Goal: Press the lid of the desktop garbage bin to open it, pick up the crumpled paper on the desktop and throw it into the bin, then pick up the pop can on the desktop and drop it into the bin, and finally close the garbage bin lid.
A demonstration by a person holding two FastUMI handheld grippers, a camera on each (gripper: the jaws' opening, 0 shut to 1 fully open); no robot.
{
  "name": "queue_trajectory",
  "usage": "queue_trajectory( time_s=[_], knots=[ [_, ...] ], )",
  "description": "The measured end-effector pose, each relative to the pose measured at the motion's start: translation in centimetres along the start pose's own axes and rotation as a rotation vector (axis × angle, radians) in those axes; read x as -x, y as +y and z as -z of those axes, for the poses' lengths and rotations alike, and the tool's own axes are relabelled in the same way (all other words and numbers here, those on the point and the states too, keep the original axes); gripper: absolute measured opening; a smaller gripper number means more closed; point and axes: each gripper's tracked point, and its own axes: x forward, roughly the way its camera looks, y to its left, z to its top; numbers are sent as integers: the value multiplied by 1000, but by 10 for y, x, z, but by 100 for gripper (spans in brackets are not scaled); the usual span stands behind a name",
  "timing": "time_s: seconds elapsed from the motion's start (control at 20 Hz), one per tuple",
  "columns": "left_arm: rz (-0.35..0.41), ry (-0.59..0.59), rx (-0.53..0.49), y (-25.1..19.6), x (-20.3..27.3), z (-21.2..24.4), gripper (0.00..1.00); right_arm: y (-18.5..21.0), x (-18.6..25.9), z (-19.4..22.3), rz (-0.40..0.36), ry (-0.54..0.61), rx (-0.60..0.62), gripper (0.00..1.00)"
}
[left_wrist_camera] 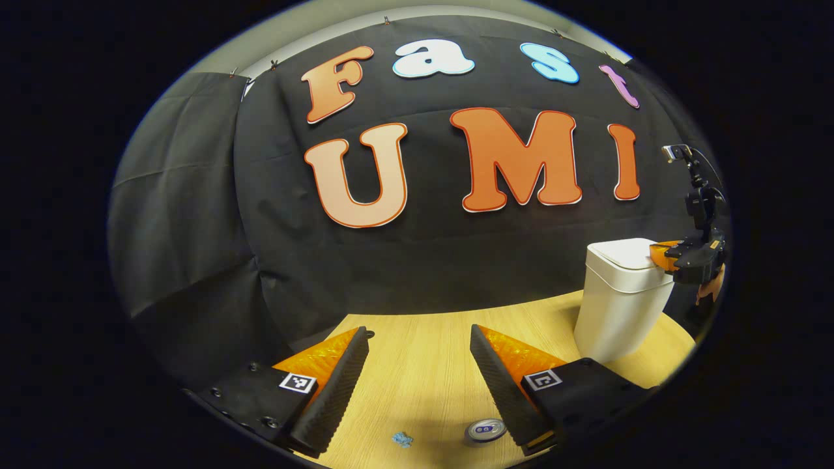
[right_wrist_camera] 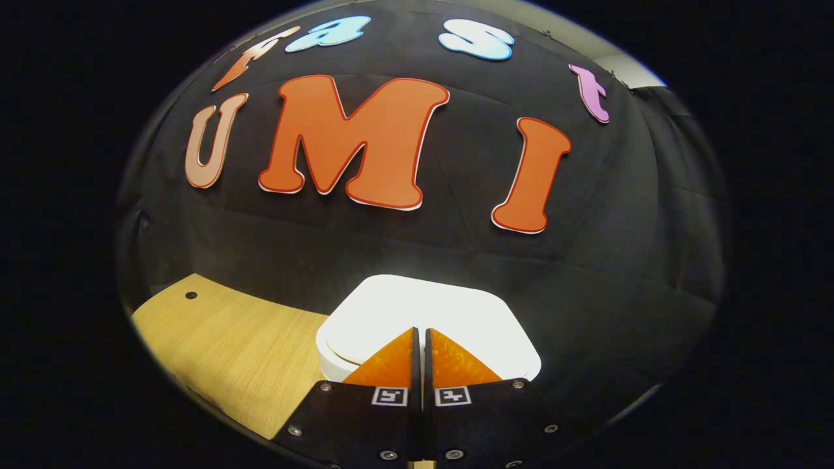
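Note:
A white garbage bin (left_wrist_camera: 619, 306) stands on the wooden desktop at the right of the left gripper view, its lid (left_wrist_camera: 624, 253) down. The right gripper (left_wrist_camera: 659, 255) rests its tips on the lid's edge there. In the right gripper view the right gripper (right_wrist_camera: 420, 333) is shut, its tips over the white lid (right_wrist_camera: 430, 312). My left gripper (left_wrist_camera: 420, 339) is open above the desk. A small blue crumpled paper (left_wrist_camera: 402, 439) and a pop can (left_wrist_camera: 485, 431) lie on the desk near the bottom, between the left gripper's fingers (left_wrist_camera: 339, 384).
The wooden desktop (left_wrist_camera: 423, 371) runs back to the black cloth wall. A small hole (right_wrist_camera: 191, 295) marks the desk's far left corner in the right gripper view. A camera on a stand (left_wrist_camera: 694, 189) rises behind the bin.

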Motion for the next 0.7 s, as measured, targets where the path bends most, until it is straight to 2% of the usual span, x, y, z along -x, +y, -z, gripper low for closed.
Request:
queue_trajectory(
  time_s=[0.1, 0.25, 0.4, 0.45, 0.5, 0.6, 0.7],
  knots=[
    [5, -3, 0, 4, -1, 0, 100, 1, 14, -8, 30, -35, 28, 1],
    [15, -5, 7, 12, -3, 1, 100, 19, 36, -27, 6, -116, 70, 1],
    [31, 16, 22, 14, -7, 11, 100, 51, 56, -34, -57, -156, 92, 2],
    [36, 23, 25, 15, -7, 15, 96, 58, 59, -33, -69, -156, 99, 2],
    [39, 29, 25, 17, -8, 16, 100, 67, 64, -33, -87, -155, 105, 2],
    [41, 42, 25, 21, -10, 23, 100, 85, 73, -27, -137, -146, 103, 2],
    [41, 62, 29, 25, -11, 31, 100, 105, 80, -18, -202, -116, 79, 8]
  ],
)
